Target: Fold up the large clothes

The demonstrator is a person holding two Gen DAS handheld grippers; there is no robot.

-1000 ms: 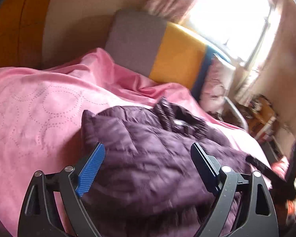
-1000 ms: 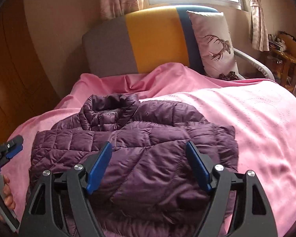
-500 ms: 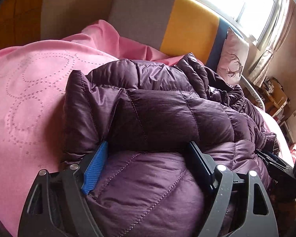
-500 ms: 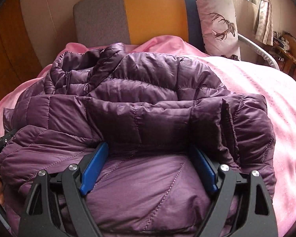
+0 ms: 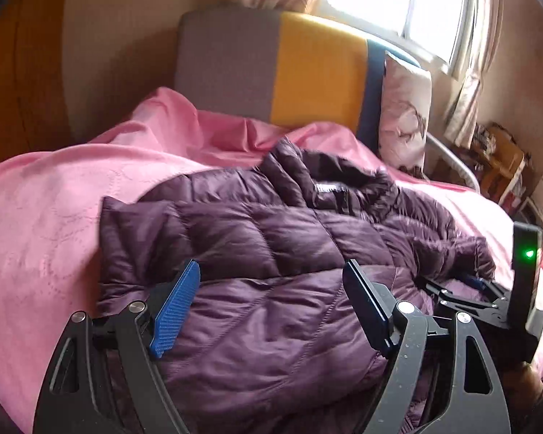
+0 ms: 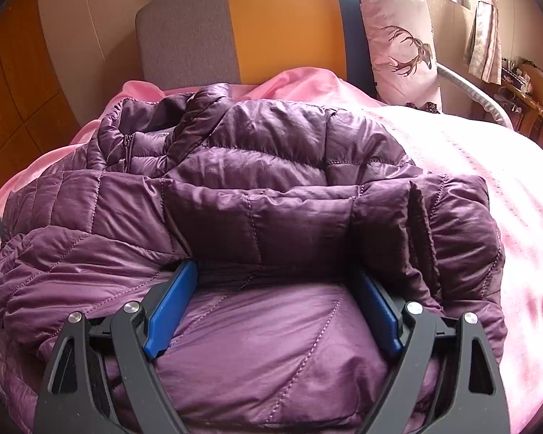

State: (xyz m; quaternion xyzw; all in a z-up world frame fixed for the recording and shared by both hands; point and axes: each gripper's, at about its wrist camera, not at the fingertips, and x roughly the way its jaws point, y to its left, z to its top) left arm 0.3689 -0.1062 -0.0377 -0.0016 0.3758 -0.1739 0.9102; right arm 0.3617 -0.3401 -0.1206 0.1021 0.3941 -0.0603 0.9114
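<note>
**Now both grippers wide over the folded purple jacket**

Squarely in the middle of the pink bedspread [image 6: 488,188] lies the purple quilted jacket [image 6: 271,166], folded into a thick bundle with its collar and zip at the far left, towards the grey, yellow and blue headboard [image 6: 257,29]. A deer-print pillow [image 6: 402,43] leans against the headboard at far right.

The right gripper [image 6: 275,300] sits at the near edge of the bundle, its blue pads spread wide with padded fabric bulging between them; the pads lie against the cloth without visibly pinching it, so no firm hold shows.

The left gripper [image 5: 271,311] hovers over the jacket's near left part, jaws equally wide and holding nothing. From its view the right gripper's black frame shows at the right, bearing a green light [image 5: 529,253].
</note>
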